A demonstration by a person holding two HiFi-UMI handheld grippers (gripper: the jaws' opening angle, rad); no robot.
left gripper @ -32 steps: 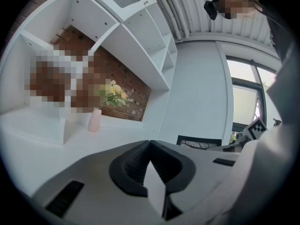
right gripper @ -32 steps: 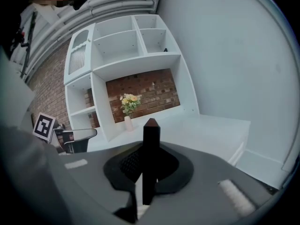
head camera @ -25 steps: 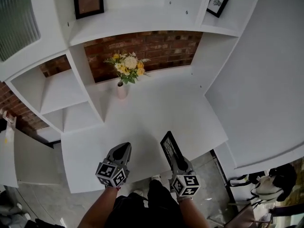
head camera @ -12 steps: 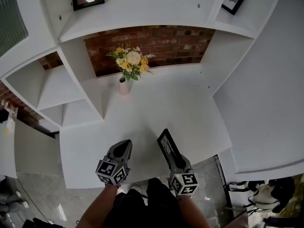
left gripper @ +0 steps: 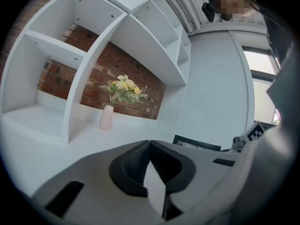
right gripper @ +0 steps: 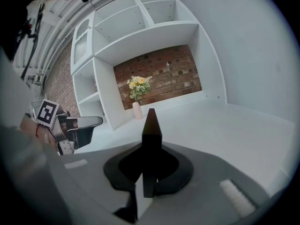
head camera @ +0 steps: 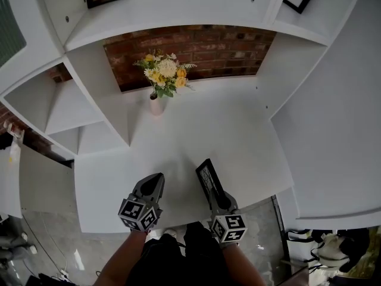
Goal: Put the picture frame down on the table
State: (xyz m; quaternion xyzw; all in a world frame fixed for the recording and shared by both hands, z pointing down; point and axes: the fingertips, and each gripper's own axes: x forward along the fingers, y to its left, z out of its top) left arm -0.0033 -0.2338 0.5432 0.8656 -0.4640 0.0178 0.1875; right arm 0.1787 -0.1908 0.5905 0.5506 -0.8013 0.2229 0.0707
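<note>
Pink vase [head camera: 156,105] of yellow flowers [head camera: 164,74], brick wall [head camera: 208,49], white shelves [head camera: 66,111]

A: What stands on the white table [head camera: 238,136]?
B: A pink vase [head camera: 156,105] of yellow and white flowers [head camera: 164,76], upright near the brick wall [head camera: 208,49] at its back edge

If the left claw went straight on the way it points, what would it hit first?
Probably the bare white table top ahead of the left claw; the vase stands left of that line. Depth is unclear.

Open table [head camera: 232,130] ahead; vase [head camera: 157,105] at back left.
</note>
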